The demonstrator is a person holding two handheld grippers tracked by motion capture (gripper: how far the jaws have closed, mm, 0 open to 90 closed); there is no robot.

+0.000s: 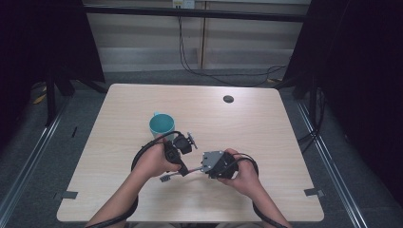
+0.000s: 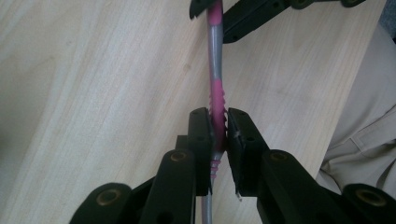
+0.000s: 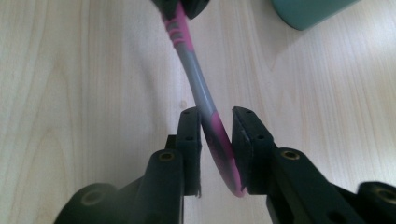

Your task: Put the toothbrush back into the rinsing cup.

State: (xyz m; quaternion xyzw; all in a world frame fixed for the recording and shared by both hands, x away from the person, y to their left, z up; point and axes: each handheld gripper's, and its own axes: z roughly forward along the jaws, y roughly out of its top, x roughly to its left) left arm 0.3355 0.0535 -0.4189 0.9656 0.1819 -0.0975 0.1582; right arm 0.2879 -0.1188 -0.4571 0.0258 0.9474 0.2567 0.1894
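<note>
Slim pink-and-grey ribbed toothbrush (image 2: 215,70), left tool (image 2: 219,128) clamped on its ribbed grip, right tool (image 3: 215,126) closed around its smooth handle end, teal round mug (image 1: 162,124), pale woodgrain surface (image 1: 256,123)

Teal cup (image 1: 162,124) stands just beyond the left gripper (image 1: 177,161); bare table (image 1: 266,128) lies open beyond the right gripper (image 1: 209,167).

A pale matt wood-grain table top (image 1: 142,190) carries a glossy teal mug (image 1: 162,125), and the smooth pink-and-grey plastic toothbrush handle (image 2: 215,60) has ribbed pink grips.
</note>
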